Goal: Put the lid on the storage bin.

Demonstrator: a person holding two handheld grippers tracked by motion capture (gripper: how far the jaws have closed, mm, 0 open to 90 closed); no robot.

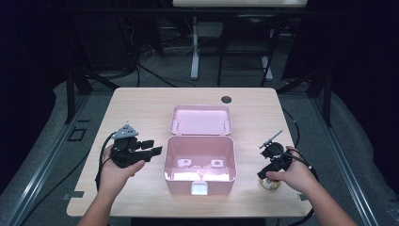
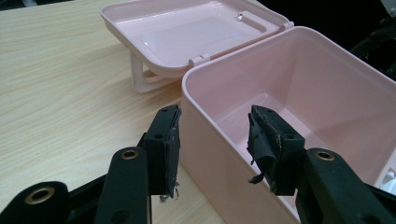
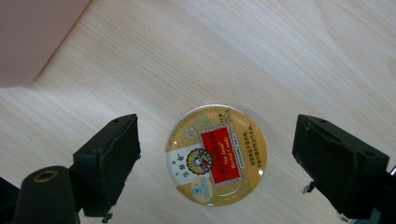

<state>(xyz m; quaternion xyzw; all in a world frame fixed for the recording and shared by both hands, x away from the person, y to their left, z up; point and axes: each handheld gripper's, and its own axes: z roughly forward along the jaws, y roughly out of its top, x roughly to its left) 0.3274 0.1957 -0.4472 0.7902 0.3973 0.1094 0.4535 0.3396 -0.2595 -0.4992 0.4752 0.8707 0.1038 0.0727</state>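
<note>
A pink plastic box (image 1: 199, 160) stands open in the middle of the table, its lid (image 1: 201, 120) laid back behind it. My left gripper (image 1: 151, 148) is open just left of the box; in the left gripper view its jaws straddle the box's near wall (image 2: 205, 121), one outside and one inside. A round gold tin with a red label (image 3: 216, 154) lies flat on the table. My right gripper (image 3: 217, 161) hangs open above the tin, one jaw on each side, not touching. In the high view the tin (image 1: 270, 184) peeks out under the right hand.
The wooden table (image 1: 141, 108) has a dark round cable hole (image 1: 226, 99) at its far edge. Inside the box two small white fittings (image 1: 186, 163) sit on the floor. A white latch (image 1: 199, 188) sticks out at the box's front.
</note>
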